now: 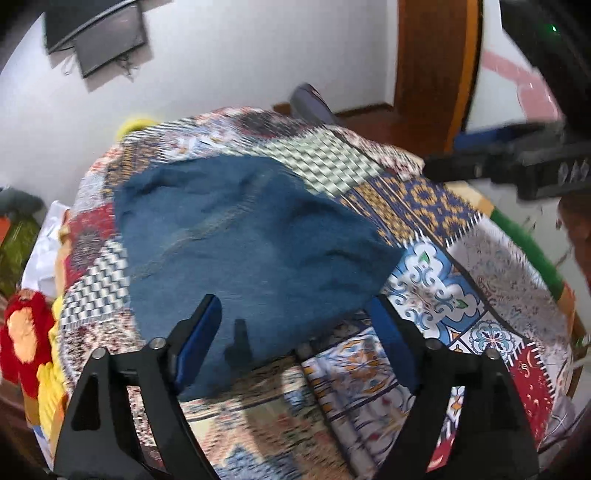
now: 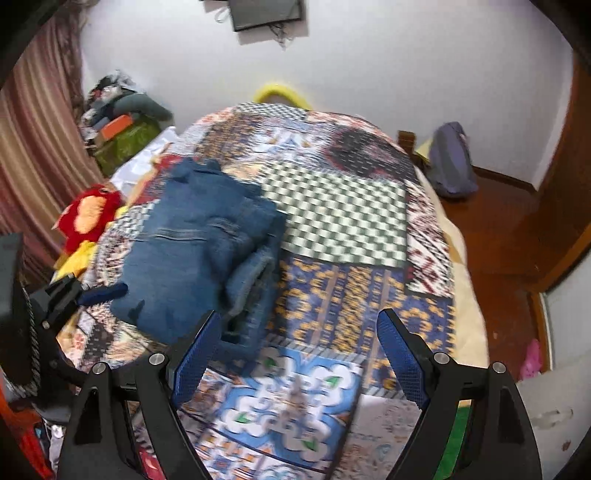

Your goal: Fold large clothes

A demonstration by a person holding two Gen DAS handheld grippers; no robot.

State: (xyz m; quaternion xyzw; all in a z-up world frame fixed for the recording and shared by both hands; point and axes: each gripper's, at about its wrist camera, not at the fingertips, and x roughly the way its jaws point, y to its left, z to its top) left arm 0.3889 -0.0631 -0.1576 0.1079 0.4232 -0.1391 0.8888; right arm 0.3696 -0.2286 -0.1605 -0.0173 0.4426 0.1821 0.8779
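Jeans [image 2: 199, 251]: folded blue denim bundle, lay on patchwork bedspread [image 2: 347, 288], centre-left of right wrist frame; filled centre of left wrist frame
Left gripper [image 1: 291, 310]: jaws wide apart, nothing between pads; jeans edge just beyond tips
Right gripper [image 2: 299, 321]: jaws apart, empty; over bedspread, jeans near left finger
Bkgd: red-yellow plush toy [image 2: 86, 214] at left edge; TV [image 2: 266, 13] on wall, top
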